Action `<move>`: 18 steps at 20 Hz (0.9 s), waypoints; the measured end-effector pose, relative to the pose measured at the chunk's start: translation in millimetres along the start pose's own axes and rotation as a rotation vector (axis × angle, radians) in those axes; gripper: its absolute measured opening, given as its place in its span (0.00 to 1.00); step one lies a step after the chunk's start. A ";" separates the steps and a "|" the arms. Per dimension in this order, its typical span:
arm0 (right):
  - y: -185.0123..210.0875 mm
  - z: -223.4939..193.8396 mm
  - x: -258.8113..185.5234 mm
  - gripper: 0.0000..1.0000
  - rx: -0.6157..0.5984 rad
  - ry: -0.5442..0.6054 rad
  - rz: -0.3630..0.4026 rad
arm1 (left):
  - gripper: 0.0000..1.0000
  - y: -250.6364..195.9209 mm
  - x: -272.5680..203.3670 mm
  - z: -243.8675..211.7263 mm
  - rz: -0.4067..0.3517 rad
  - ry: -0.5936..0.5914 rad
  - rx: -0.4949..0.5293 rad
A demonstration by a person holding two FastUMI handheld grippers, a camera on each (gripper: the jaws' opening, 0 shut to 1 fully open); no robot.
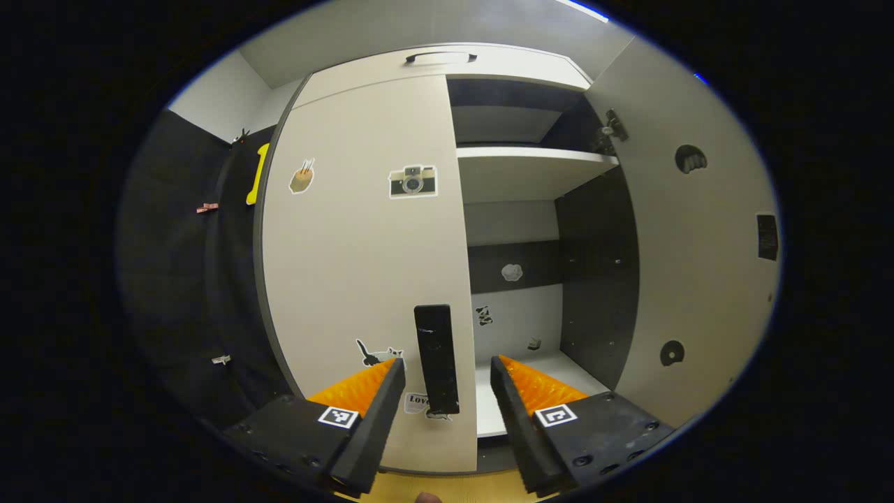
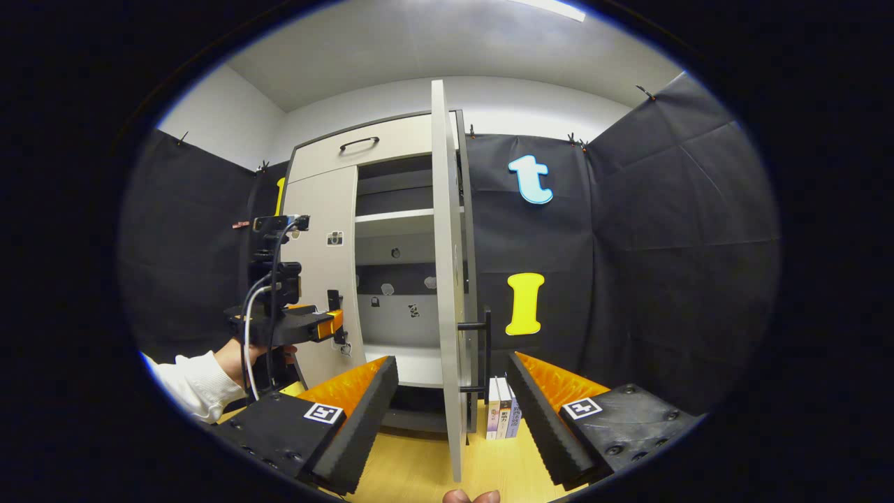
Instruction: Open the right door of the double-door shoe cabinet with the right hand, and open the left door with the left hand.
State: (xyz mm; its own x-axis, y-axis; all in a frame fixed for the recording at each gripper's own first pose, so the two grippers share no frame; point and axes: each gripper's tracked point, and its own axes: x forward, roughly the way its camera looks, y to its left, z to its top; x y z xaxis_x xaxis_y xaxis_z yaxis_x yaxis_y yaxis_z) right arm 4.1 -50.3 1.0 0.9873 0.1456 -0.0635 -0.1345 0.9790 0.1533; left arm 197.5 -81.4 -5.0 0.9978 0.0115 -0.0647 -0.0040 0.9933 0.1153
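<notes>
The shoe cabinet (image 1: 447, 63) has its left door (image 1: 356, 265) closed, pale with several stickers and a black vertical handle (image 1: 436, 356). My left gripper (image 1: 447, 381) is open, and the handle stands between its fingers, a little ahead of the tips. The right door (image 1: 698, 265) is swung wide open, baring the shelves (image 1: 531, 157). In the right gripper view that right door (image 2: 447, 279) is edge-on with its black handle (image 2: 482, 349), and my right gripper (image 2: 452, 391) is open around the door's lower edge without touching it. The left gripper (image 2: 334, 325) hovers at the left door's handle.
A hand in a white sleeve (image 2: 195, 381) holds the left gripper. A few books (image 2: 503, 416) stand on the wooden floor (image 2: 419, 468) to the right of the cabinet. Black cloth walls (image 2: 663, 279) close in on both sides. A drawer with a handle (image 2: 360, 143) tops the cabinet.
</notes>
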 end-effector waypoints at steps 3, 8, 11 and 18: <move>-9.4 0.3 3.3 0.98 -0.005 -0.001 -0.023 | 0.61 7.8 21.3 -11.1 0.019 0.021 0.008; -24.2 -2.7 9.6 0.98 0.014 0.008 -0.059 | 0.39 4.7 42.1 -16.1 0.019 0.029 0.035; -29.5 -3.3 8.7 0.98 0.005 0.005 -0.074 | 0.37 4.8 44.3 -16.3 0.019 0.021 0.024; -41.0 -3.2 -3.7 0.98 -0.005 -0.003 -0.130 | 0.35 4.7 53.6 -23.1 0.025 0.010 -0.027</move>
State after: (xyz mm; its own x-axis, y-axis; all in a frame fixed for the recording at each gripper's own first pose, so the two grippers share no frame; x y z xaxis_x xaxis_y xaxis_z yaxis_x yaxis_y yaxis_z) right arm 5.7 -90.5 -8.2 0.9967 0.0168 -0.0798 -0.0056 0.9903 0.1387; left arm 249.4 -73.5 -30.8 0.9967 0.0376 -0.0722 -0.0311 0.9955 0.0899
